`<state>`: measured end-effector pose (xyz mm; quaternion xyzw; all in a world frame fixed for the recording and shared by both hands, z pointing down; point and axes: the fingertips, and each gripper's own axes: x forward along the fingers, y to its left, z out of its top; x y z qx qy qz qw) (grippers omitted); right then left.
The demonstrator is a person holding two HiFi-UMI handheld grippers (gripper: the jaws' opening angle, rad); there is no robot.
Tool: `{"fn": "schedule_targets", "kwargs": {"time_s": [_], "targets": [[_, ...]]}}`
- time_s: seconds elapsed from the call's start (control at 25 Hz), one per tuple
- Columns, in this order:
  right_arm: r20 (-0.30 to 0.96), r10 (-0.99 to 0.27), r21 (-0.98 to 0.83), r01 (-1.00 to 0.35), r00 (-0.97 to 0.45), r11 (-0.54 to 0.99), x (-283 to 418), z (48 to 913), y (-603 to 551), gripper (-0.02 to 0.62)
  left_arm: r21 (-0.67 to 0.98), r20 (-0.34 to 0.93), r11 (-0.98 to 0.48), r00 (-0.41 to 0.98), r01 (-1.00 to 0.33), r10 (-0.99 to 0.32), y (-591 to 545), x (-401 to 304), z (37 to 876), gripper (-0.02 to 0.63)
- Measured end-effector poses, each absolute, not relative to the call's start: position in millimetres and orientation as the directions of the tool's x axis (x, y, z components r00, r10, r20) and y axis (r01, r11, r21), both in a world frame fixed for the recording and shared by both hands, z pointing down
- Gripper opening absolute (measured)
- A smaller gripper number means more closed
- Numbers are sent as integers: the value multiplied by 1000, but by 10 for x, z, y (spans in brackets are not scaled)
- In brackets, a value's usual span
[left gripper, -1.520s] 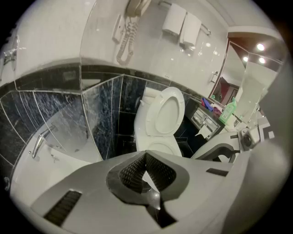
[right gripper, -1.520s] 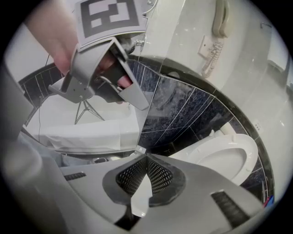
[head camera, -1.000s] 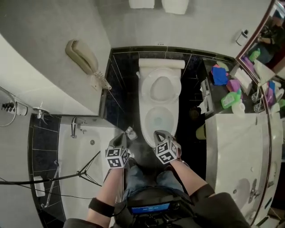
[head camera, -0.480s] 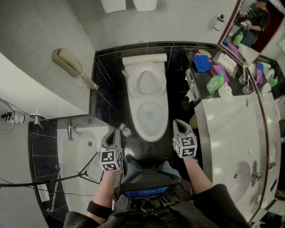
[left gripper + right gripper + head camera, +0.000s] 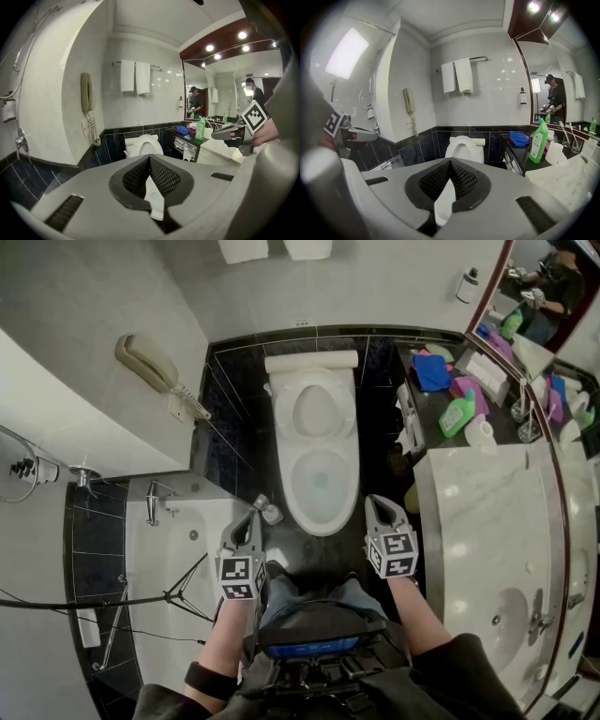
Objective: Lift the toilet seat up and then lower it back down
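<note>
Holding my left tool [image 5: 251, 517] and right tool [image 5: 377, 503] shut, empty; raised seat [image 5: 316, 412] well ahead, hinge unclear.

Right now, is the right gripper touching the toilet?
No, in the head view the right gripper hangs beside the toilet, with a strip of dark floor showing between them.

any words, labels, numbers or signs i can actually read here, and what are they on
No text can be read in any view.
Green bottle: label too small to read.
Wall bottle: label too small to read.
Chest screen: blurred, unreadable.
Marker cube: black-and-white square pattern only, no letters or numbers.
</note>
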<state>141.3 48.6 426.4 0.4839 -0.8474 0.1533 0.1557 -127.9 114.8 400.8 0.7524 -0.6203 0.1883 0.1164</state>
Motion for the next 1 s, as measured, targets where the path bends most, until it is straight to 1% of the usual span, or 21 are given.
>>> {"fn": "schedule_targets", "kwargs": {"time_s": [0.32,0.48,0.64,0.84,0.92,0.96,1.0], "targets": [[390,-709,-113,-795,-587,596,1296,4208,466,11,-124,425,-189,120,-974,-897,1135,-1042,4009,2],[401,-688,-116,-778,-605,617,1124,4337,358,11,-131,427,-224,149,-966,-892,923,-1023,4054,2],[411,-674,-73,-760,-613,646,826,4411,157,11,-138,442,-257,173,-956,-880,476,-1152,4287,5],[453,-653,-64,-753,-607,655,409,4560,-217,11,-141,498,-334,225,-932,-837,-339,-1373,4588,111],[470,-637,-55,-741,-610,669,205,4644,-401,11,-165,522,-377,244,-912,-817,-682,-1439,4730,142],[476,-630,-52,-735,-613,676,91,4704,-508,11,-180,538,-400,251,-899,-805,-852,-1480,4836,169],[482,-622,-51,-729,-617,683,-28,4777,-618,11,-199,560,-426,255,-882,-788,-1017,-1527,4958,210]]}}
